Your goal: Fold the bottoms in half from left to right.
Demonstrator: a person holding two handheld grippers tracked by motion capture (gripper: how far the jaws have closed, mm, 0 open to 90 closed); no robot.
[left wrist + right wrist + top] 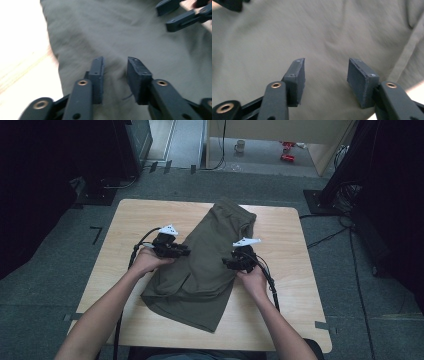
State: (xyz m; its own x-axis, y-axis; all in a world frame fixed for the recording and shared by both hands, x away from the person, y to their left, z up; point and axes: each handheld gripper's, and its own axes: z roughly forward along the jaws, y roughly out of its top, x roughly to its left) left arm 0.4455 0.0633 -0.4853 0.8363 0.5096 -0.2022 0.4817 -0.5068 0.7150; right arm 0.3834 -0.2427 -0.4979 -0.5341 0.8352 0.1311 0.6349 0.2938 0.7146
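Table (135, 215): light wood top, rounded corners. Lying directly on it: one olive-green folded garment (205, 265), set diagonally.

The olive garment (202, 262) is matt woven cloth, soft and lightly creased, lying on a table (290, 285) of pale, smooth wood-grain board, while over the garment the left gripper (115, 65) and the right gripper (326, 65) show matt black plastic with brass-coloured metal rivets.

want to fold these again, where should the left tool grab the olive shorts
Grip the olive shorts at their left side edge, where the cloth ends on the bare table. Come in from the left, low: the left tool stands open over flat cloth, which offers nothing to pinch.
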